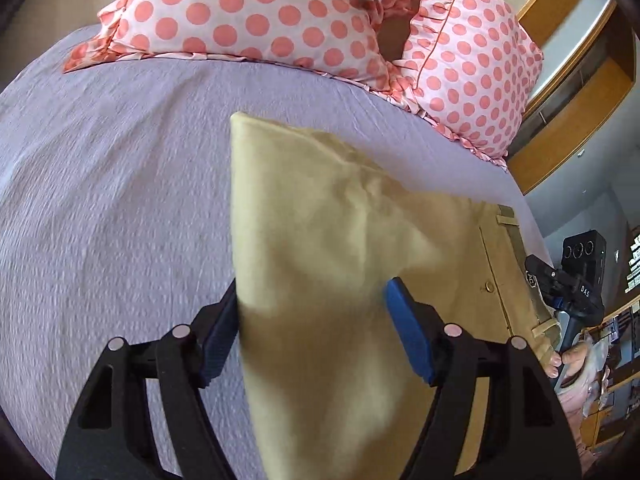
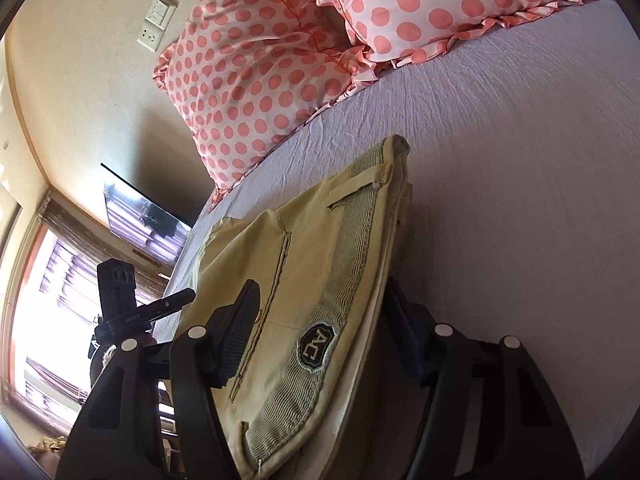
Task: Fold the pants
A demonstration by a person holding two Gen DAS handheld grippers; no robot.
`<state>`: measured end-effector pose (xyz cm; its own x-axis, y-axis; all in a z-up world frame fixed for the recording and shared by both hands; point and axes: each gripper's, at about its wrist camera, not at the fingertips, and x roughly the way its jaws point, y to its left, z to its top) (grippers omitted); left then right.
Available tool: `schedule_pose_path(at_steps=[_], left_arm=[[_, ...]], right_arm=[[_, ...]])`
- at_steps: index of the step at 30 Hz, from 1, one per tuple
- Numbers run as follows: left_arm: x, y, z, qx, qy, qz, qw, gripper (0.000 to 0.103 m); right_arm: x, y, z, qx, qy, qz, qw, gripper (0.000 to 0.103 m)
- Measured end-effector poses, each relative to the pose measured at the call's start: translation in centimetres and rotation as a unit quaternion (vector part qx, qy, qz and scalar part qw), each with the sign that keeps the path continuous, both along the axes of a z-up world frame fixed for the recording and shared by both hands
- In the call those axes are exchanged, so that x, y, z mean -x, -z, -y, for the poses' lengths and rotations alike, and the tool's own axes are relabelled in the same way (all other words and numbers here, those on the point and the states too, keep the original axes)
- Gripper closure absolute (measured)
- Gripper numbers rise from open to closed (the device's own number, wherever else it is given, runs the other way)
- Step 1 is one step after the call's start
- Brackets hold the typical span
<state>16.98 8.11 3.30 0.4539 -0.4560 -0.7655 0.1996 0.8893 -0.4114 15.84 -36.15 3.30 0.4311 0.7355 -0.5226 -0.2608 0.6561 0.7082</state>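
A: In the left wrist view, what is seen between the jaws?

B: A fold of the khaki pants is seen passing between the two blue pads of the left gripper. The left pad is pressed against the cloth; a gap is left at the right pad, so whether the cloth is truly clamped cannot be told. The leg end is lifted above the lavender bedsheet, its long axis running away from the jaws toward the polka-dot pillows. The waistband lies to the right, where the right gripper is seen.

A: And in the right wrist view?

B: The waistband, with its ribbed lining and the AC label, is seen lying across the right gripper. Cloth fills the space between the pads, but full closure cannot be confirmed. The pants extend forward and to the left, where the left gripper is visible near the bed's edge.

A: What is the coming move judged to turn on?

B: The leg end is held nearer the left hand, the waist nearer the right; a fold would be made by bringing one toward the other along the long axis.
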Motion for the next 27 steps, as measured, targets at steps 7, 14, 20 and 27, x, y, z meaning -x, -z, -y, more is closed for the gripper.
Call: schedule_pose_path(at_steps=[7, 14, 20, 27], left_arm=[[-1.9, 0.0, -0.5, 0.043, 0.006, -0.02, 0.9988, 0.094], [-3.6, -5.2, 0.7, 0.014, -0.011, 0.064, 0.9978, 0.099], [-10.6, -6.1, 3.0, -0.04, -0.067, 0.104, 0.9915, 0.095], [-12.7, -2.8, 1.1, -0.104, -0.136, 0.066, 0.983, 0.07]], right_arm=[[-0.4, 1.1, 0.8, -0.087, -0.019, -0.022, 0.996, 0.089], [-3.5, -3.0, 0.6, -0.104, -0.02, 0.034, 0.994, 0.092], [-9.6, -4.3, 2.1, -0.087, 0.044, 0.059, 0.994, 0.093], [-9.2, -2.4, 3.5, 0.091, 0.151, 0.017, 0.984, 0.061]])
